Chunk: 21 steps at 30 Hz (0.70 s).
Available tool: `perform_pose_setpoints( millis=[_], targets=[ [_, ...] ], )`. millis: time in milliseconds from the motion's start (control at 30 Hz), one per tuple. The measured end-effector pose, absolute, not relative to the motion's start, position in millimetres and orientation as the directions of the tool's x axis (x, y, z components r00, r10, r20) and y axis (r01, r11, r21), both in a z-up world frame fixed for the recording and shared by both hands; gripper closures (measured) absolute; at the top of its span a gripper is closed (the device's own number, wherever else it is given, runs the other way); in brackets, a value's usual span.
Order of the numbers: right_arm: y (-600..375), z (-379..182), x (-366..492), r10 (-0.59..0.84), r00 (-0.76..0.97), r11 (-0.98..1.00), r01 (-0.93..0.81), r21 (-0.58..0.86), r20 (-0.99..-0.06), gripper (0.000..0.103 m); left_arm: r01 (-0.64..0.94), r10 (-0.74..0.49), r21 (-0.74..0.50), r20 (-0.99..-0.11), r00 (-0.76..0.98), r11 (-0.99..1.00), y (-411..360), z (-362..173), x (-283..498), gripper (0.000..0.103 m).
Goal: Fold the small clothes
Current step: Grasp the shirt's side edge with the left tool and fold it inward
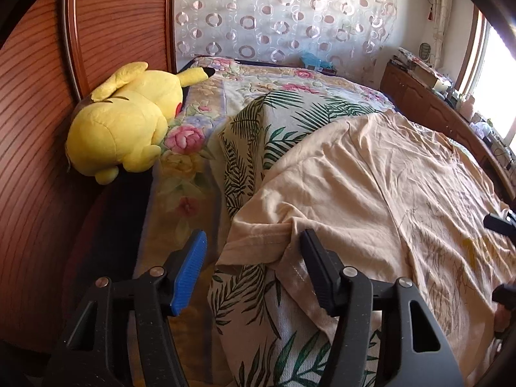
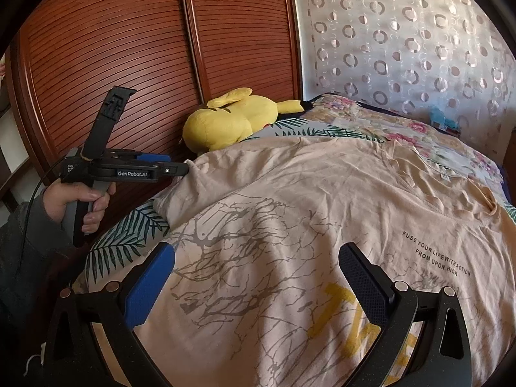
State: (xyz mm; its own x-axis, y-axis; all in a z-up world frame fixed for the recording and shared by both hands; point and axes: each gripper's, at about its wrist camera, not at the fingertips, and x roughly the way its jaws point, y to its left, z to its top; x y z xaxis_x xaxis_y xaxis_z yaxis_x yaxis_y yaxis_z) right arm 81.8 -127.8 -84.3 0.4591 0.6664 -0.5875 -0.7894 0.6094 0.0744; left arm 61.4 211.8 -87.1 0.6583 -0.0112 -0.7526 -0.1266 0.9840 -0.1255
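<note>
At the left, the left tongs [image 1: 253, 267] sit at the sleeve [image 1: 258, 242] of the peach T-shirt [image 1: 371, 174], jaws partly open with the sleeve hem between them; the dark pad touches the bunched cloth, the blue pad stands clear, so nothing is gripped yet. The shirt lies spread face up across the bed [image 2: 419, 129], print showing. This looks like the first fold: taking the sleeve to bring it inward. The next move calls for closing on the hem, then lifting it over toward the shirt's middle without dragging the body (the cloth is thin and already creased).

Further right, the right tongs [image 2: 258, 290] hover wide open above the shirt's printed chest, holding nothing.

The bed carries a palm-leaf sheet [image 1: 251, 306] over a floral blanket [image 1: 193, 135]. A yellow plush toy [image 1: 125, 122] lies by the slatted wooden doors [image 2: 129, 48]; a sheer ringed curtain [image 2: 403, 48] hangs behind, and a window [image 1: 493, 80] glows far right.
</note>
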Motion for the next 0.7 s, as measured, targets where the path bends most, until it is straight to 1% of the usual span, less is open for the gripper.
perform_pose_setpoints(
  millis=[33, 100, 167, 200, 267, 333, 367, 467, 700],
  targets=[
    [-130.6, -85.3, 81.5, 0.666, 0.459, 0.610, -0.789, 0.074, -0.589, 0.001, -0.128, -0.022, -0.139, -0.758, 0.652, 0.982, 213.4, -89.3, 63.6, 0.042],
    [-139.4, -86.1, 82.1, 0.665, 0.458, 0.611, -0.788, 0.077, -0.590, 0.001, -0.119, -0.048, -0.162, -0.763, 0.645, 0.980, 214.1, -92.5, 66.1, 0.049],
    [-143.1, -86.7, 80.0, 0.664, 0.461, 0.615, -0.784, 0.079, -0.589, 0.001, -0.096, -0.075, -0.178, -0.761, 0.645, 0.979, 212.0, -93.5, 66.3, 0.063],
    [-144.6, -87.2, 80.1, 0.664, 0.463, 0.617, -0.782, 0.082, -0.587, 0.001, -0.087, -0.082, -0.180, -0.757, 0.648, 0.980, 210.1, -92.4, 65.7, 0.068],
    [-150.1, -84.5, 79.4, 0.667, 0.466, 0.623, -0.776, 0.093, -0.582, 0.001, -0.064, -0.087, -0.169, -0.752, 0.654, 0.984, 205.0, -89.5, 64.1, 0.086],
    [-156.1, -83.7, 79.1, 0.669, 0.471, 0.630, -0.770, 0.102, -0.575, 0.001, -0.051, -0.070, -0.137, -0.750, 0.658, 0.989, 199.7, -85.8, 64.7, 0.094],
    [-163.5, -82.6, 79.0, 0.669, 0.476, 0.635, -0.765, 0.107, -0.571, 0.001, -0.046, -0.062, -0.123, -0.746, 0.663, 0.991, 196.9, -83.2, 63.9, 0.096],
    [-164.4, -82.2, 79.3, 0.667, 0.488, 0.648, -0.753, 0.115, -0.563, 0.001, -0.016, -0.058, -0.096, -0.720, 0.692, 0.995, 185.7, -66.3, 59.0, 0.097],
    [-175.0, -77.8, 76.5, 0.651, 0.546, 0.693, -0.712, 0.118, -0.528, 0.001, 0.126, -0.143, -0.074, -0.650, 0.747, 0.989, 134.5, -16.1, 58.5, 0.096]
  ],
)
